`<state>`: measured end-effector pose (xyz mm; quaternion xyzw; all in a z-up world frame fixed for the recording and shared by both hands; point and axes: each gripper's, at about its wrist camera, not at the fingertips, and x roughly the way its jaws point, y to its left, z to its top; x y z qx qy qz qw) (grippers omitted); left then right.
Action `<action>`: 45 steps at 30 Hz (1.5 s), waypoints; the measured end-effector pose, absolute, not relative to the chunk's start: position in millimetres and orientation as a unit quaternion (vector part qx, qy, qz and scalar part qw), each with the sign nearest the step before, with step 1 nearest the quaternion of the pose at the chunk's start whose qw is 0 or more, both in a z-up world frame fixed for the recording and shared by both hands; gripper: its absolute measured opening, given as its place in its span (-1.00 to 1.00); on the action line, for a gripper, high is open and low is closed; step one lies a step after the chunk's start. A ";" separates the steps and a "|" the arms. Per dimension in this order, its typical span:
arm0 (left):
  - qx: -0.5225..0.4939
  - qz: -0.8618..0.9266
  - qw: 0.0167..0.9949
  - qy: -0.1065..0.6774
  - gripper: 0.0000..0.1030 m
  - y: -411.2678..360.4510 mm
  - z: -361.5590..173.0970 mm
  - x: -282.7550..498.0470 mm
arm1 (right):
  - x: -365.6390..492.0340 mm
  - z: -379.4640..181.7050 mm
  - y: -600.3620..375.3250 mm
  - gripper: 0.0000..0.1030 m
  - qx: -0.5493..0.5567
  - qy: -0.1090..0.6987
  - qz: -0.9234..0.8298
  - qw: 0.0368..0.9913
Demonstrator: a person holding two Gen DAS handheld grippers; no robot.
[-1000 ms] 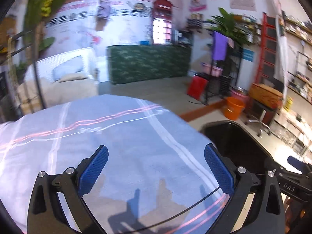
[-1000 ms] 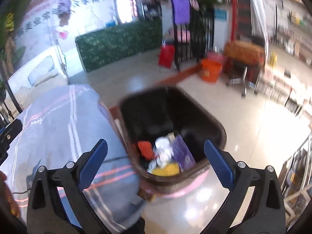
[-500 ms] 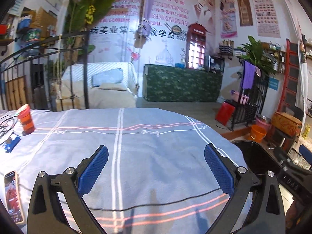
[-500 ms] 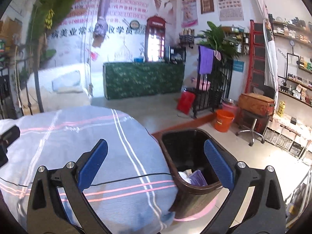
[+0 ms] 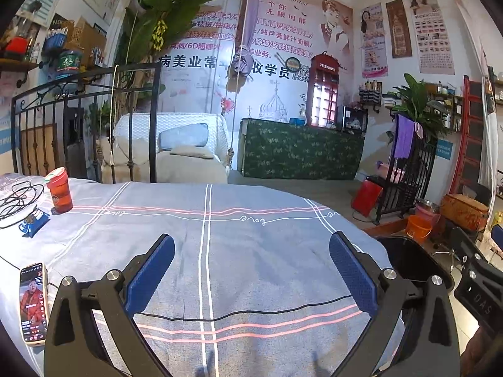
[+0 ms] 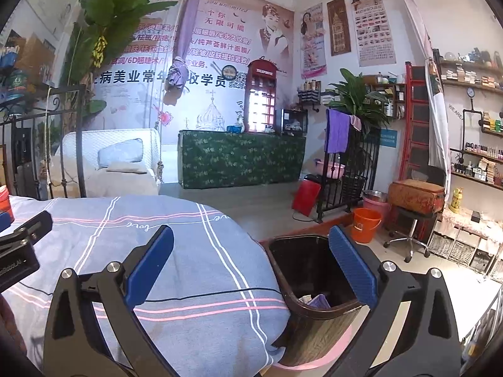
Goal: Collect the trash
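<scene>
Both views have swung up and level over the last second. A second ago my right tool [image 6: 251, 264] looked straight down into the bin [image 6: 317, 323] at a pile of trash; now it looks across the bed [image 6: 188, 251] toward the room, with the bin low and just beside the bed's edge. Only a scrap of purple and pale trash [image 6: 317, 301] shows at the bin's bottom from this angle.

Left tool [image 5: 251, 264]: jaws wide apart, nothing between them. Right tool: same, wide and empty. I read this as a drop just finished and both tools returning for the next item.

Change in the left view: the bed's left side has come into sight, with a red cup [image 5: 59, 192], a small blue packet [image 5: 34, 219], a black cable [image 5: 19, 196] and a phone [image 5: 33, 304] with its screen lit.

Judgement: the packet, and perhaps the cup, are the remaining candidates; I cannot tell if the cup is empty. The phone and cable are not trash. The middle of the bed is bare, so the task looks nearly done.
</scene>
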<state>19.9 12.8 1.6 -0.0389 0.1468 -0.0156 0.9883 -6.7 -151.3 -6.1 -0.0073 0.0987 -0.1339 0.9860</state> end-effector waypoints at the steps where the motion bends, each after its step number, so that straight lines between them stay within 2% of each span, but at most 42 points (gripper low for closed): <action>1: -0.038 -0.017 0.988 0.146 0.89 12.3 1.2 19.2 | -9.4 -6.0 -149.2 0.89 -0.007 0.098 -0.133 0.986; 45: -0.028 -0.019 0.990 0.137 0.89 6.3 -1.3 8.7 | -9.1 -3.8 -152.6 0.89 0.003 0.105 -0.132 0.986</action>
